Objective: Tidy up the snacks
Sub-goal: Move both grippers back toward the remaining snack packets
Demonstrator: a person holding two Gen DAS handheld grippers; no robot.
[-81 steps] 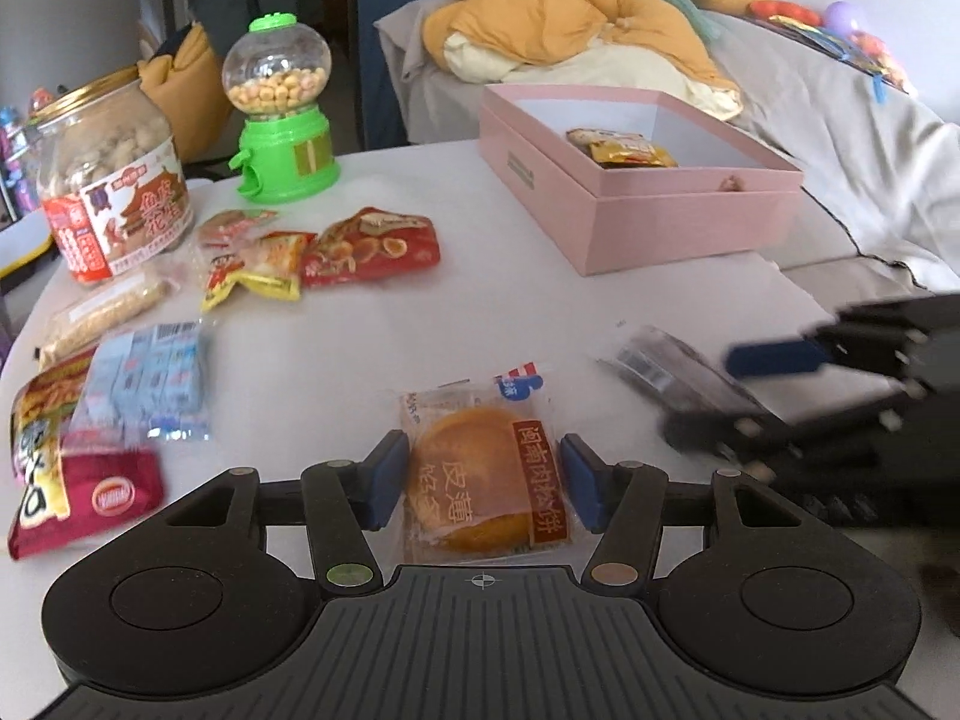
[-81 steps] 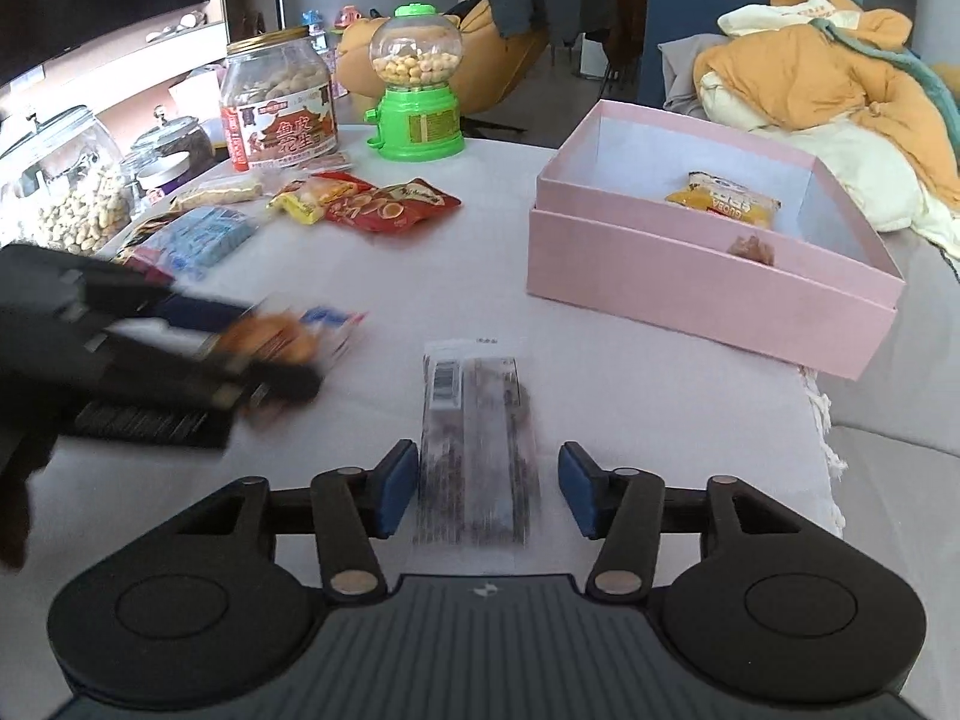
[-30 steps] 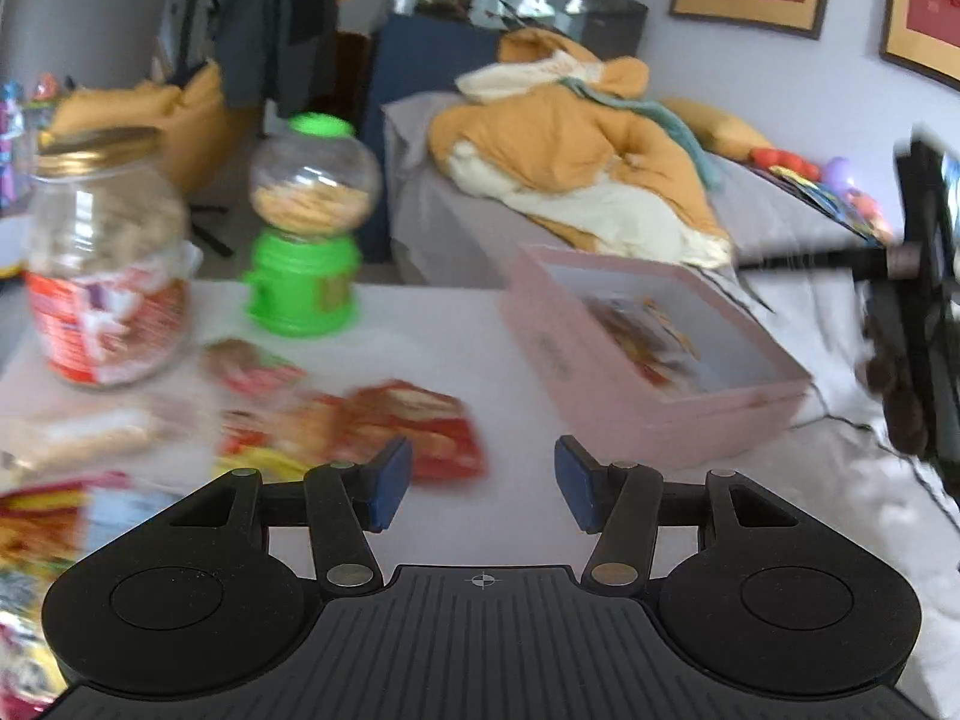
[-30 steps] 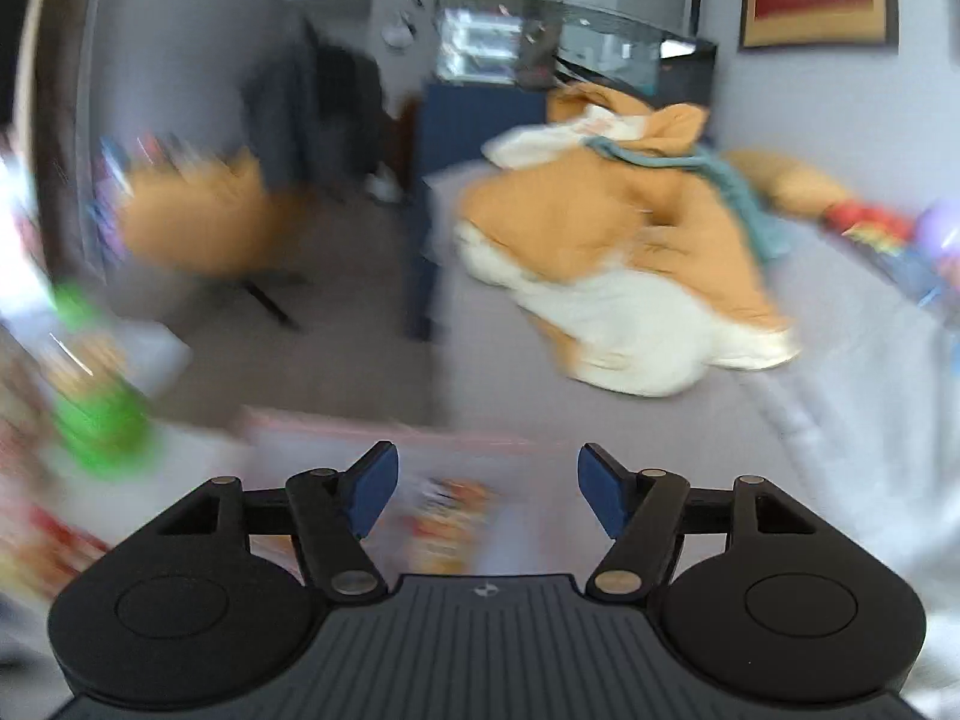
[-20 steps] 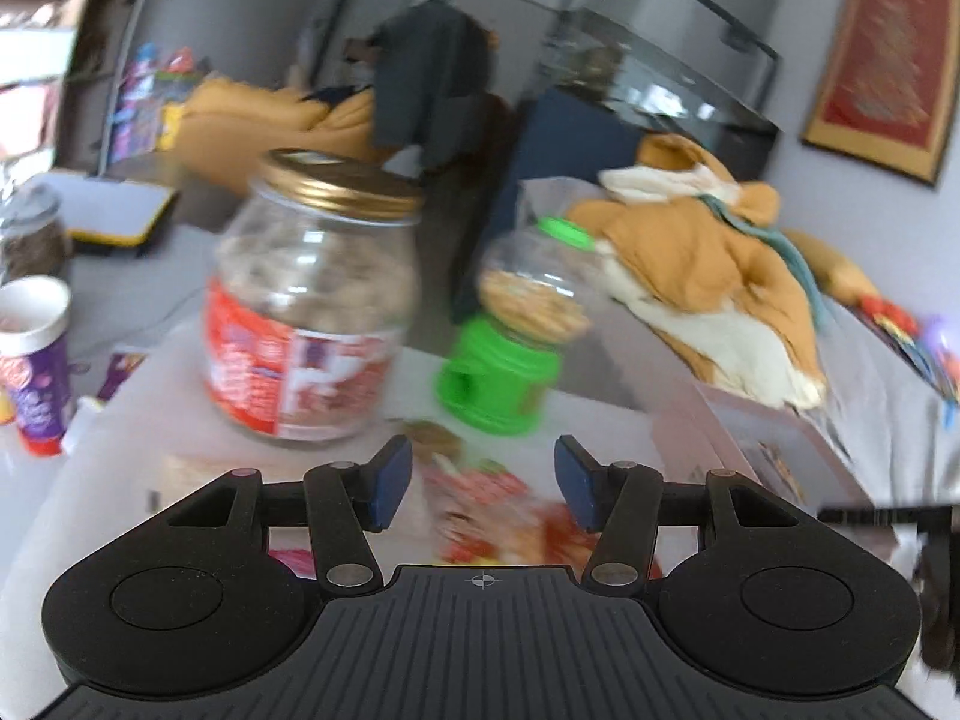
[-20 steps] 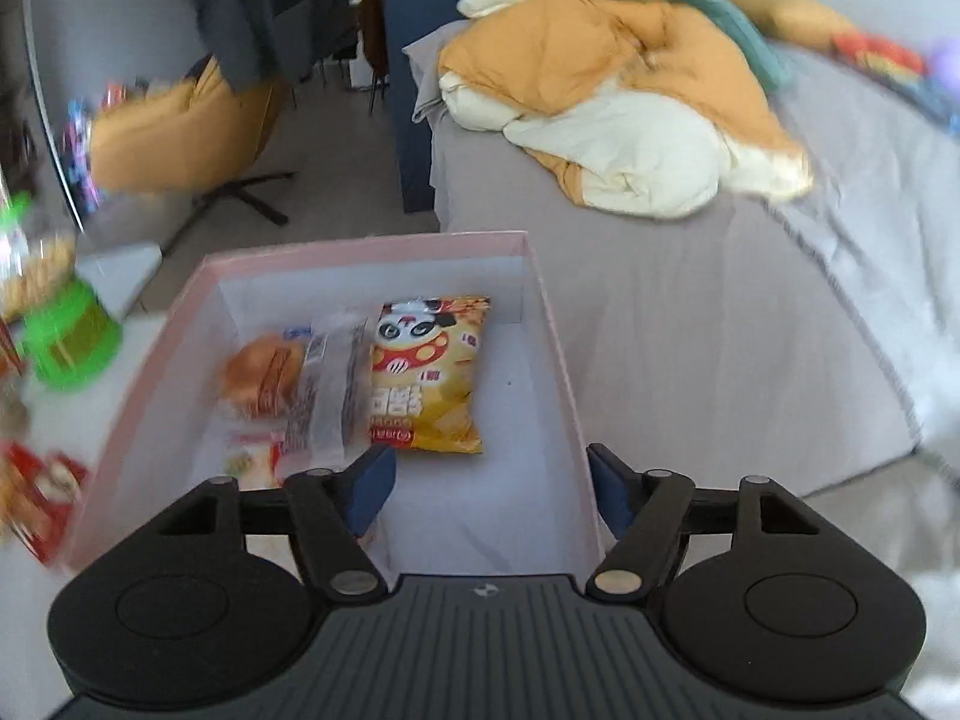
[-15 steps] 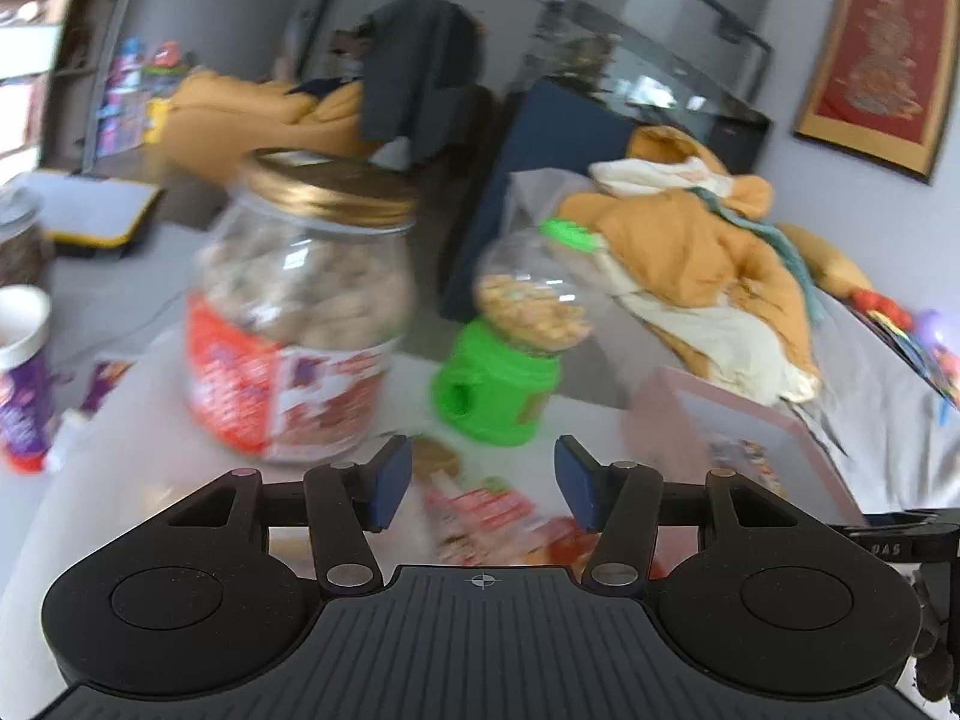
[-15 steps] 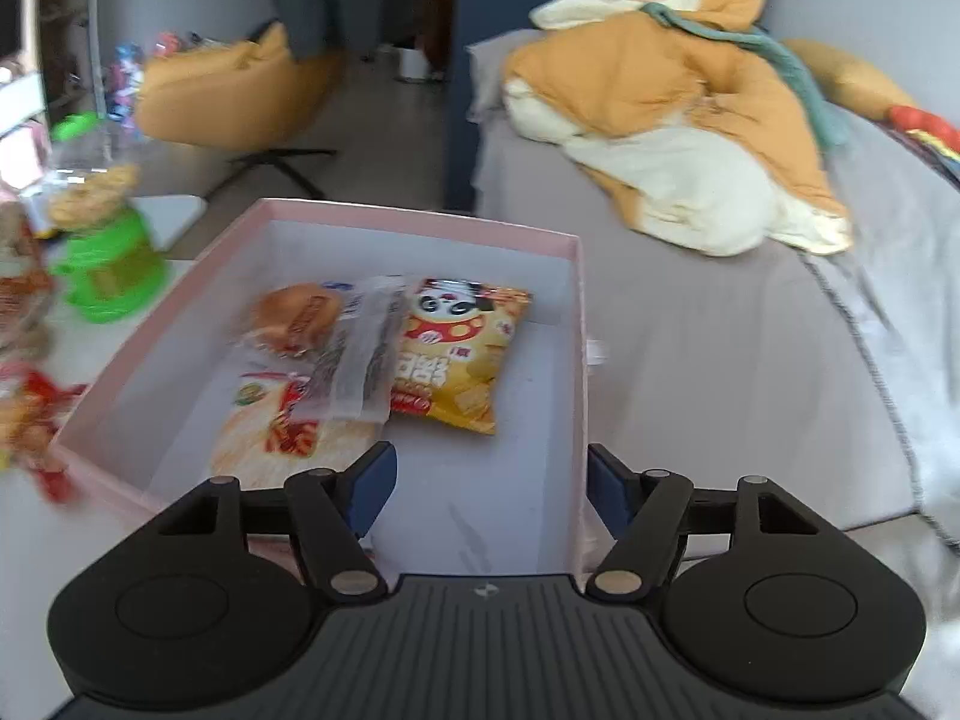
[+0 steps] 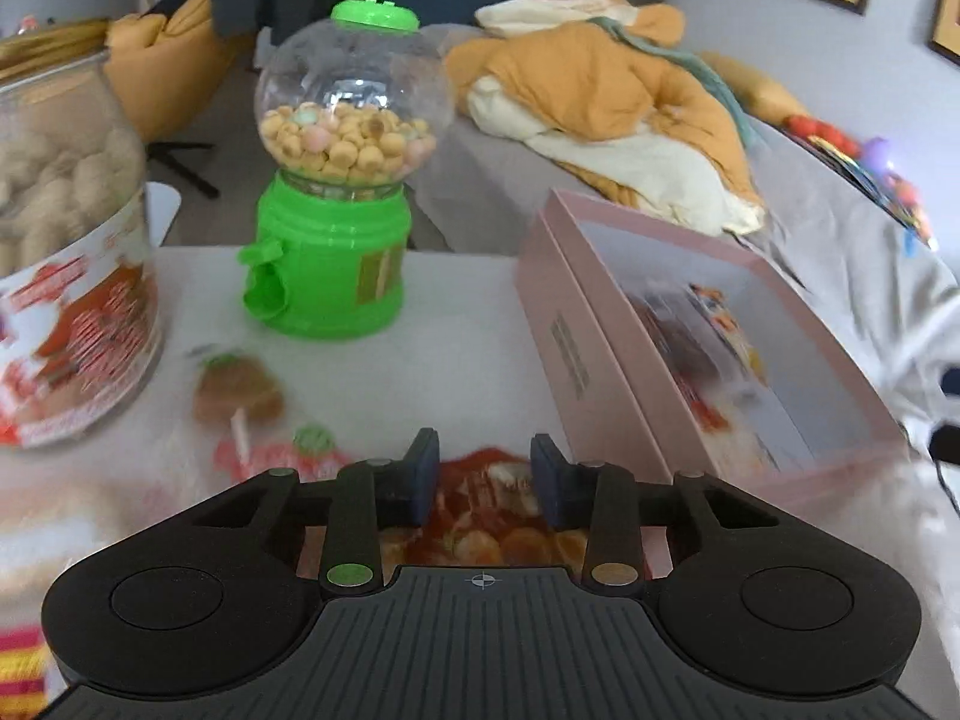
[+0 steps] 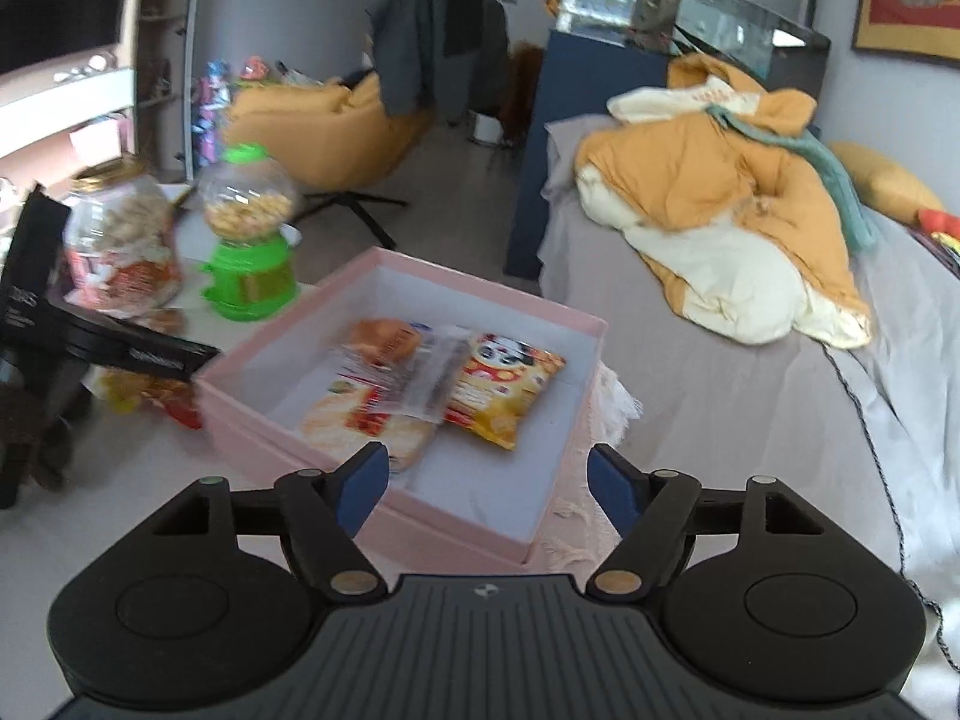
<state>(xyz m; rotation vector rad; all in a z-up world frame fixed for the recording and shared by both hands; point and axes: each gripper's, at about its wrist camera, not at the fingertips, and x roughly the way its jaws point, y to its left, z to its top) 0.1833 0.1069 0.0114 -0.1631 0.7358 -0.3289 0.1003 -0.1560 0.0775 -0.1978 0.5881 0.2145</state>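
My left tool (image 9: 483, 483) straddles a red snack packet (image 9: 486, 516), jaws apart. My right tool (image 10: 489, 483) gapes wide above the pink box (image 10: 336, 450).

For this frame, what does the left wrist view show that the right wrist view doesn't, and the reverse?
Only the left wrist view shows the red snack packet lying between the open fingers of the left gripper, and a lollipop on the table.

Only the right wrist view shows the box contents clearly: a yellow panda packet, a round bun and a clear wrapped snack. It also shows the right gripper, open and empty.

Both show the pink box, the green candy dispenser and the big jar.
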